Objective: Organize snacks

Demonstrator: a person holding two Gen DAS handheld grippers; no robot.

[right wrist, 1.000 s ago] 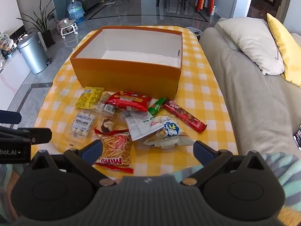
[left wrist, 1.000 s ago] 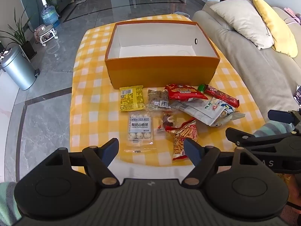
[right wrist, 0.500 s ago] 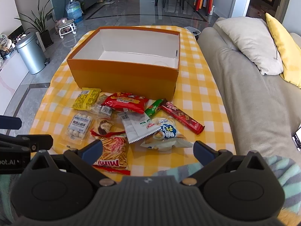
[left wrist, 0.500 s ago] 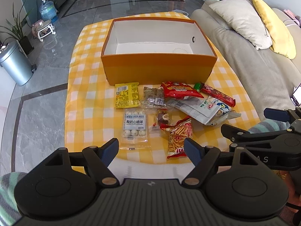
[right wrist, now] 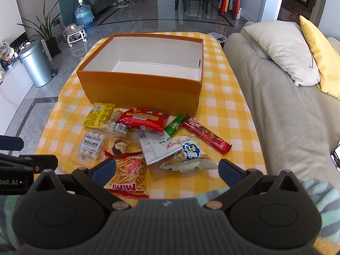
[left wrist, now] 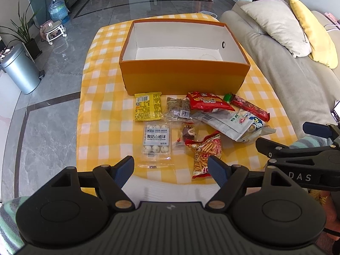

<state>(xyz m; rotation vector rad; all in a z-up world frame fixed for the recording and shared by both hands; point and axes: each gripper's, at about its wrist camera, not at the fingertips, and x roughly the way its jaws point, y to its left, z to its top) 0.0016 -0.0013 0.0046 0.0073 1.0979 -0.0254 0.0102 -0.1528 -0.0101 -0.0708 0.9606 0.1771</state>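
An empty orange box [left wrist: 182, 78] [right wrist: 140, 89] stands on the yellow checked tablecloth. Several snack packs lie in front of it: a yellow packet [left wrist: 147, 105], a clear pack of white balls [left wrist: 156, 140] [right wrist: 91, 146], a red chip bag [left wrist: 209, 102] [right wrist: 142, 119], a long red bar [left wrist: 249, 107] [right wrist: 206, 135], a white bag [left wrist: 231, 123] [right wrist: 187, 153] and an orange Mimi stick bag [left wrist: 205, 152] [right wrist: 128, 174]. My left gripper [left wrist: 171, 169] is open and empty at the table's near edge. My right gripper [right wrist: 166, 169] is open and empty, above the near edge.
A beige sofa [right wrist: 282, 106] with a grey and a yellow cushion runs along the table's right side. A steel bin [left wrist: 21, 70], a plant and a water bottle stand on the floor at left. A phone [right wrist: 335, 154] lies on the sofa.
Both grippers have moved slightly, so the box and snacks sit a little differently in each view. Both stay open and empty. Nothing on the table moved.
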